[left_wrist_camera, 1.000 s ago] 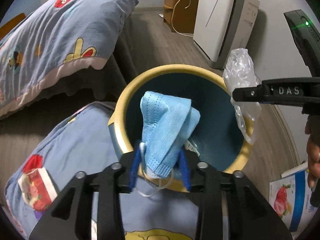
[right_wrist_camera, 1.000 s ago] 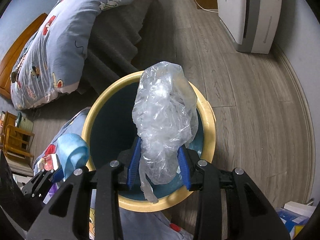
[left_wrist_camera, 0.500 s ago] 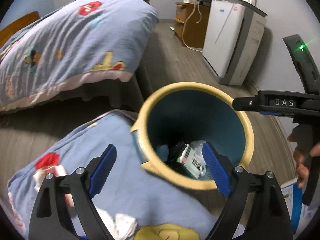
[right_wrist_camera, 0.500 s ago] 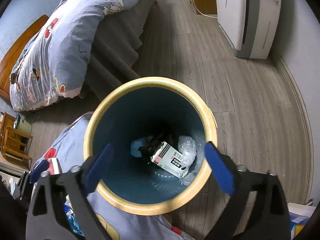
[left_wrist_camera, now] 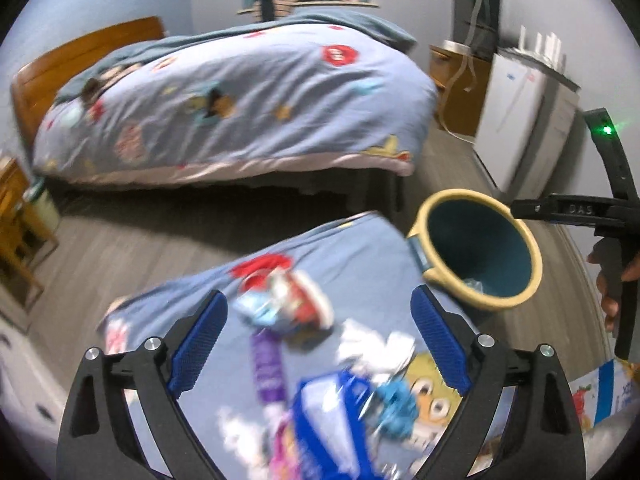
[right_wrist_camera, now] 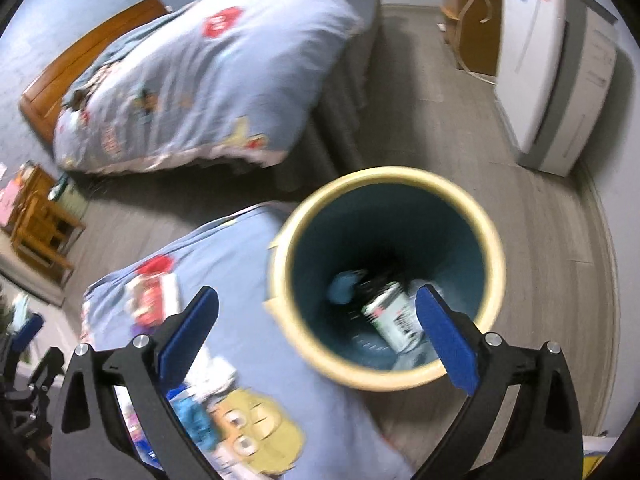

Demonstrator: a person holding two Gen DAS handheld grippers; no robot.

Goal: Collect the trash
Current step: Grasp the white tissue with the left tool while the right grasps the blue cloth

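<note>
A yellow-rimmed bin with a teal inside [right_wrist_camera: 384, 280] stands on the floor beside a blue cartoon cloth [left_wrist_camera: 352, 264]. Inside it lie a blue mask [right_wrist_camera: 345, 286], a small white carton [right_wrist_camera: 394, 320] and clear plastic. My right gripper [right_wrist_camera: 316, 332] is open and empty above the bin's near rim. My left gripper [left_wrist_camera: 318, 344] is open and empty over the cloth, above blurred trash: a red-and-white wrapper [left_wrist_camera: 288, 300], crumpled white paper [left_wrist_camera: 376, 348] and a blue packet [left_wrist_camera: 332, 412]. The bin shows at the right in the left wrist view [left_wrist_camera: 478, 256].
A bed with a blue cartoon duvet [left_wrist_camera: 240, 100] fills the back. A white appliance [right_wrist_camera: 552, 68] and a wooden cabinet [right_wrist_camera: 472, 20] stand at the right wall. Wooden furniture [right_wrist_camera: 40, 220] stands at the left. A strawberry-print box [left_wrist_camera: 600, 396] lies at the lower right.
Both grippers opened and dropped the blue mask and the clear plastic bag into the bin. The left gripper then swung left over the cloth; the right gripper drew back slightly.
</note>
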